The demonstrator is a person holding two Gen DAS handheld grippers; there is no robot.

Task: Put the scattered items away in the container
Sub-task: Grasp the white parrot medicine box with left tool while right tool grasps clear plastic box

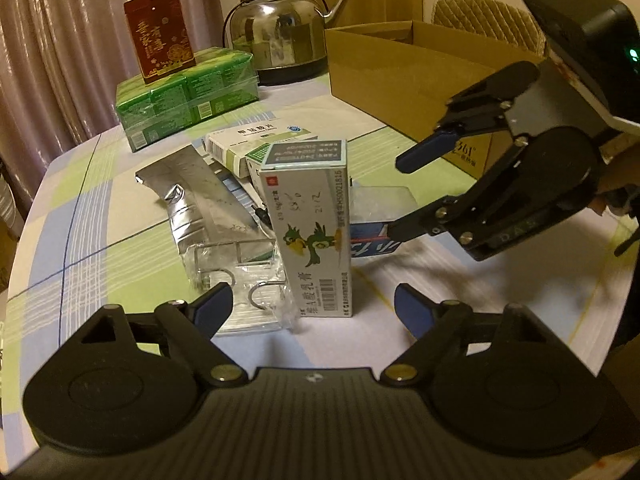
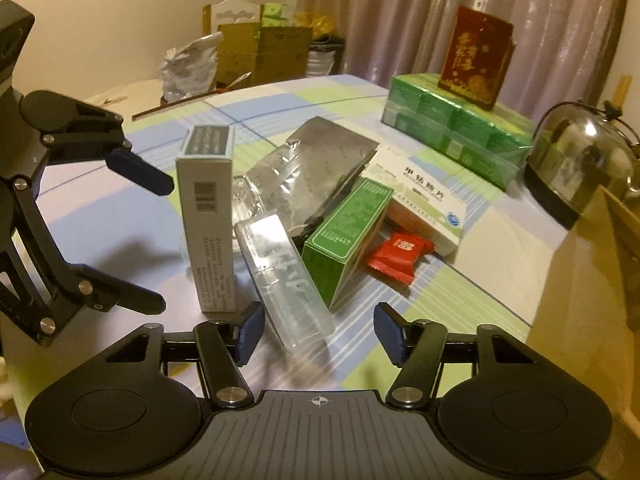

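Standing upright in the middle of the checked surface [image 1: 100, 208], the tall medicine box [image 1: 310, 236] shows a cartoon bird and Chinese print. Beside it lie a foil pouch [image 1: 200, 196], a clear plastic case [image 2: 286, 280], a green box [image 2: 348, 240], a white tablet box [image 2: 424, 208] and a red sweet wrapper [image 2: 398, 256]. The cardboard box [image 1: 400, 68] sits open behind the medicine box; its inside is hidden. Left hand-held gripper [image 1: 314, 310]: jaws apart around the medicine box's foot, not touching. Right hand-held gripper [image 2: 318, 336]: jaws apart about the plastic case's near end.
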